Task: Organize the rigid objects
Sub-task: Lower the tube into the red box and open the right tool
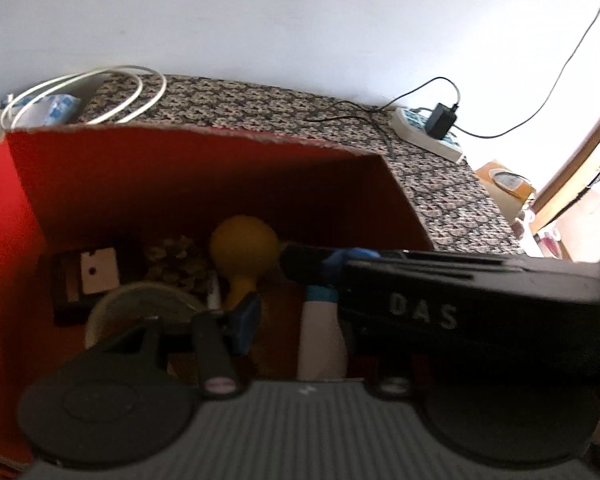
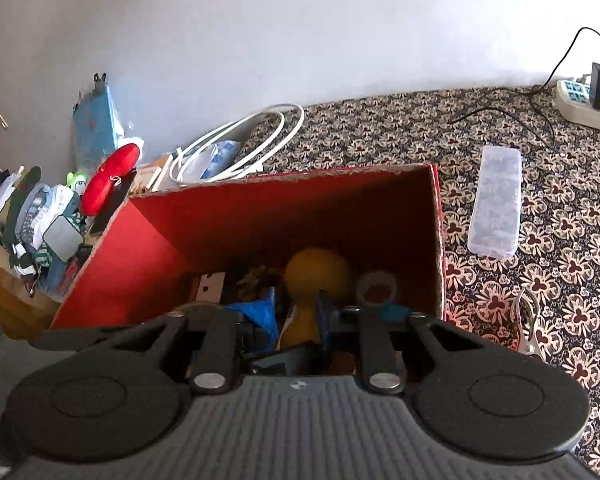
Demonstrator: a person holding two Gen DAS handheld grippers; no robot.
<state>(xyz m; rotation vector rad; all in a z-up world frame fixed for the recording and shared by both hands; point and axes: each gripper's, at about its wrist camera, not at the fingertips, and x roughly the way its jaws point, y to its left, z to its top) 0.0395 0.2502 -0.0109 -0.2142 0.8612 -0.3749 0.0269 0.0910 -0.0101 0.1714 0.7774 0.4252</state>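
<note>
An open red cardboard box stands on a patterned cloth. Inside lie a yellow gourd, a pine cone, a white card, a round lid and a white bottle. My left gripper hovers over the box's near side, open; its blue left pad is clear of the bottle, and its right finger is hidden behind the other gripper. My right gripper reaches into the box, tips beside the gourd's bulb, jaws a narrow gap apart, pressing on nothing that I can see.
On the cloth right of the box lie a clear plastic case and a metal clip. A power strip with a black adapter sits at the back right. A white cable coil lies behind the box. Clutter fills the left side.
</note>
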